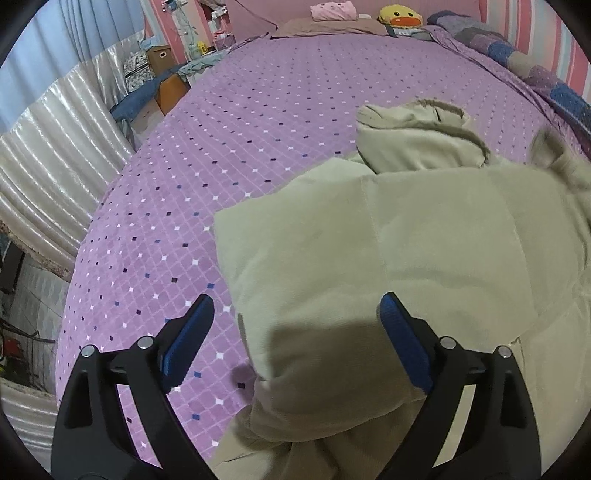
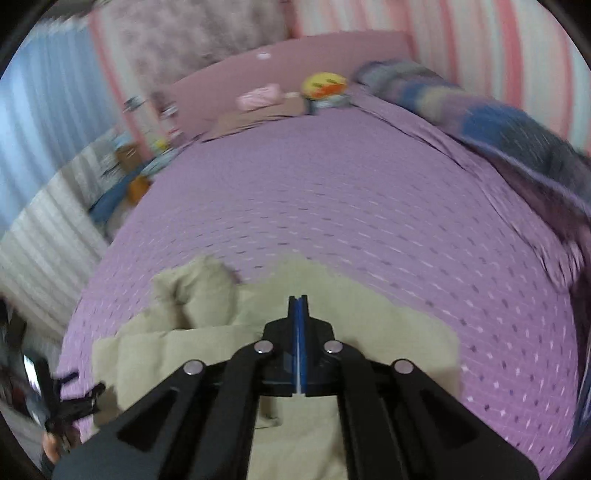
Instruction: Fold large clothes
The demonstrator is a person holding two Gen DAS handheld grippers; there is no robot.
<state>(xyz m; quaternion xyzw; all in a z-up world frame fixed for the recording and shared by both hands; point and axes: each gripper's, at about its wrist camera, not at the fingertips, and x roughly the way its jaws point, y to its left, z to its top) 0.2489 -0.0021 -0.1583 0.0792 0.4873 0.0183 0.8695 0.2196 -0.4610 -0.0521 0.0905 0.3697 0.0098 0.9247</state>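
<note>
A wide bed (image 1: 280, 122) fills the room, covered in a purple spread with a grid of small white and dark diamonds. At the bed's far end stands a plain pink headboard (image 1: 273, 14); against it lie a brown pillow (image 1: 325, 26), a folded pink cloth (image 1: 334, 10) and a yellow duck toy (image 1: 399, 16). Along the bed's right edge runs a patchwork quilt (image 1: 517, 55) in blue, grey and purple, below a wall (image 2: 480, 40) striped pink, white and pale blue. Left of the bed hang blue curtains (image 1: 55, 40) and a shiny white drape (image 1: 55, 147), with a brown box (image 1: 159, 57) and clutter near the far left corner
</note>
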